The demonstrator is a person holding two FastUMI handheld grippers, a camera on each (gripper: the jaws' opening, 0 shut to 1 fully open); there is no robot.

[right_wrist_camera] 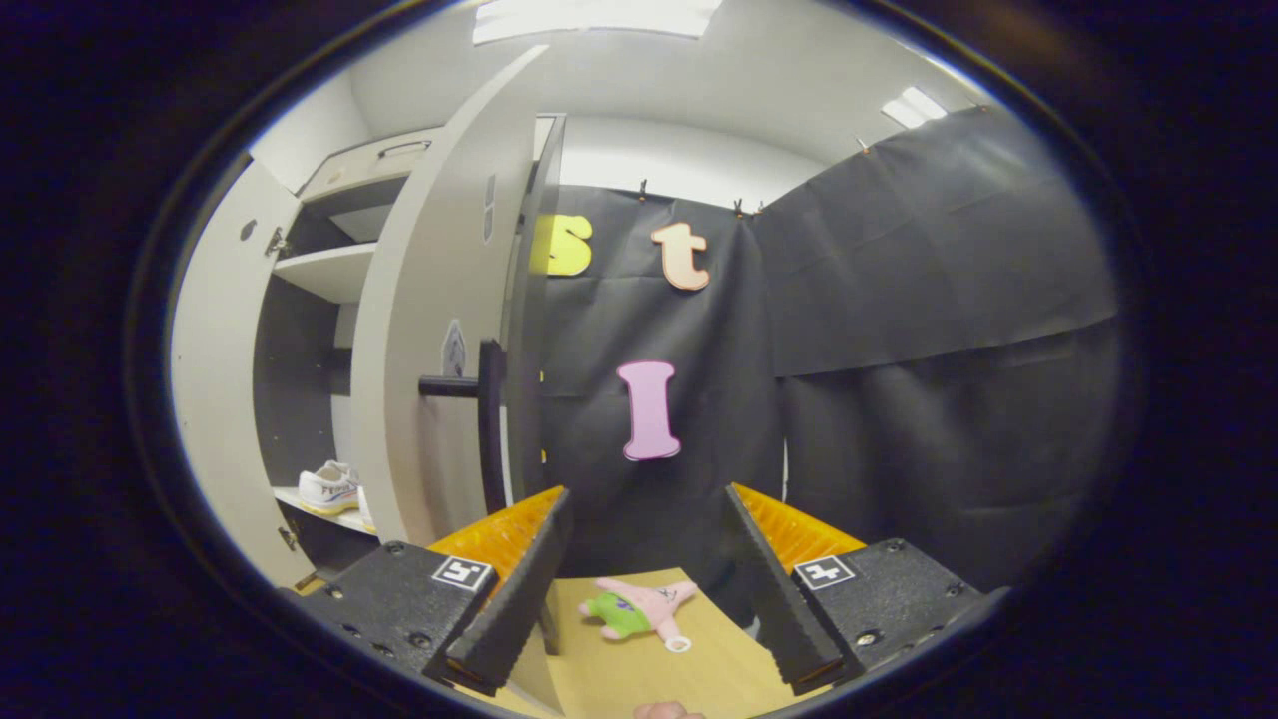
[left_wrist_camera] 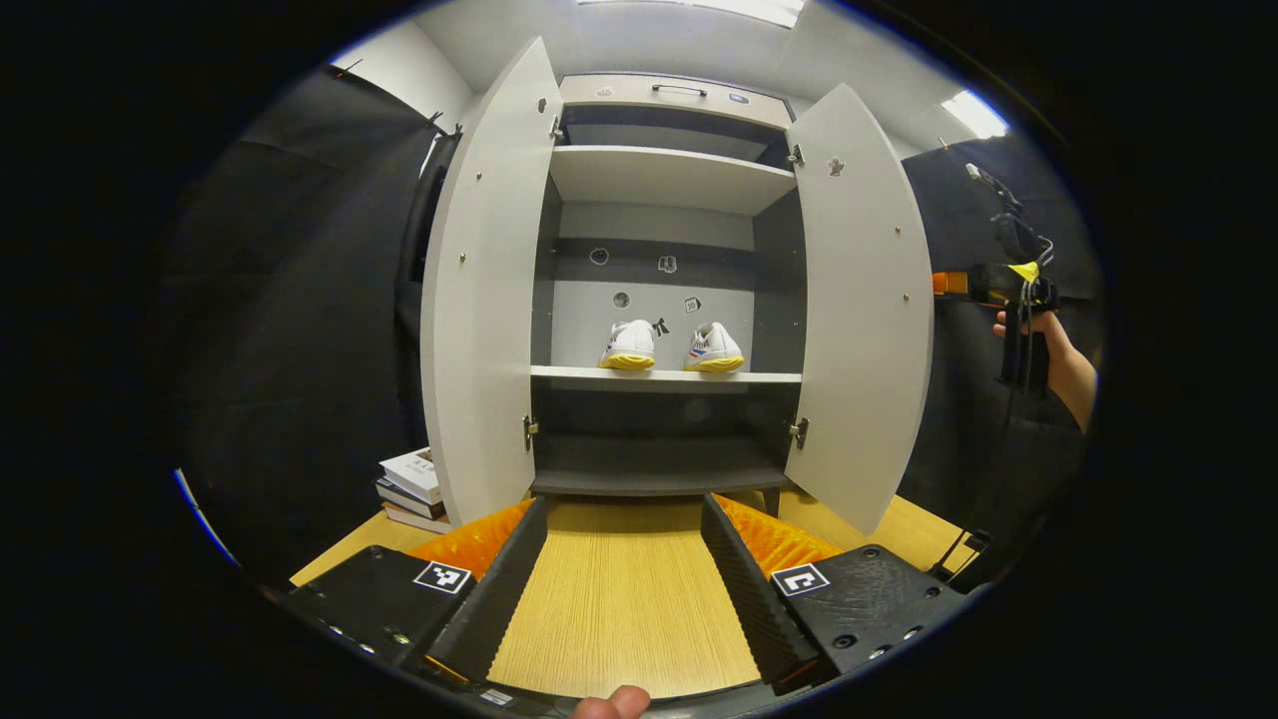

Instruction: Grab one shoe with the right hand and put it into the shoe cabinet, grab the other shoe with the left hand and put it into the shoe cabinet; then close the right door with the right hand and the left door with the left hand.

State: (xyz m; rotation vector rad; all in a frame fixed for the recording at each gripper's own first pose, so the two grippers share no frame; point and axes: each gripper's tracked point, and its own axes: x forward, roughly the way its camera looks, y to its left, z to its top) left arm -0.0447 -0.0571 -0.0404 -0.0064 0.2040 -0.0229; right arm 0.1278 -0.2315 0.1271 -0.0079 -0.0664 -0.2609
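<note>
Resting on one shelf, two shoes, two doors open

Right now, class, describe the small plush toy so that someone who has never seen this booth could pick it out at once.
Start at the tall pale shoe cabinet with both doors open. Just past its right door, on the wooden table, lies the plush toy. It is a pink star-shaped figure in green shorts, soft and bright, unlike the white shoes on the shelf.
</note>
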